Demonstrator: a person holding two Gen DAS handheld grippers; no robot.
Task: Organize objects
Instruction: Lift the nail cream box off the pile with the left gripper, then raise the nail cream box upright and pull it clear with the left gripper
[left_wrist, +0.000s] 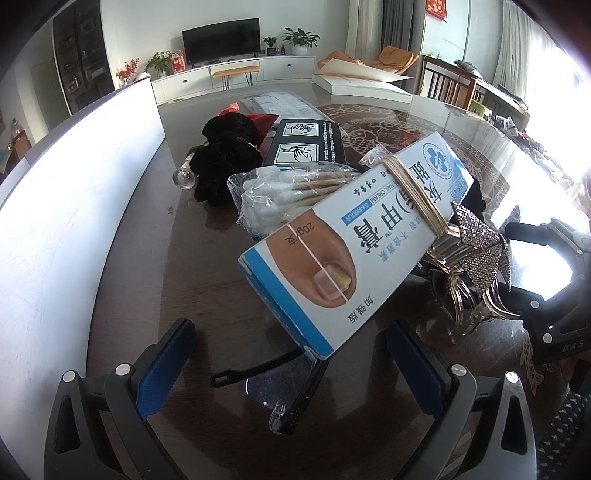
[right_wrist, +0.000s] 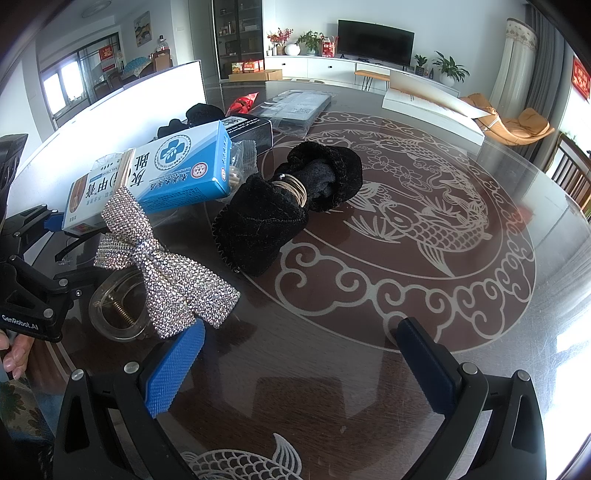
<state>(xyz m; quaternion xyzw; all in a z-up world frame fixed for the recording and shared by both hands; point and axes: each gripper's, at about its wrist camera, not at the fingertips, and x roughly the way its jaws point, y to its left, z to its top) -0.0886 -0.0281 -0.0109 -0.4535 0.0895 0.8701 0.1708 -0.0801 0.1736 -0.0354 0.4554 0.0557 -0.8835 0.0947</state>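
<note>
The left tool (left_wrist: 291, 365) stands spread with nothing between its ribbed blue pads; the right tool (right_wrist: 299, 363) is likewise spread and empty, its knobbed blue left pad (right_wrist: 175, 369) just short of the bow.

Ahead of the left tool, a glossy blue-and-white cardboard cream box (left_wrist: 354, 243) lies tilted, its near corner propped over a pair of black-framed glasses (left_wrist: 280, 384) whose clear lens sits between the fingers. Tan rubber bands (left_wrist: 417, 192) wrap the box near its far end. Right of it sits a clear plastic claw clip (left_wrist: 469, 299) with a rhinestone bow (left_wrist: 480, 243), rough and glittering. Beyond the box lie a crinkled plastic bag of cotton swabs (left_wrist: 273, 195) with wooden sticks, a fuzzy black scrunchie (left_wrist: 225, 155), a small glass bottle (left_wrist: 183, 179) and a flat black printed carton (left_wrist: 306, 142).

From the right tool, the bow is to the near left, touching the box's lower edge; a plush black velvet pouch (right_wrist: 291, 199), cinched by a thin metal ring, lies ahead and slightly left.

The surface (right_wrist: 406, 280) is dark glass, round, with pale carp and cloud patterns. Ahead and right of the right tool it lies open to the curved rim. Left of the left tool a smooth white panel (left_wrist: 66, 229) runs close alongside, narrowing the room there.
</note>
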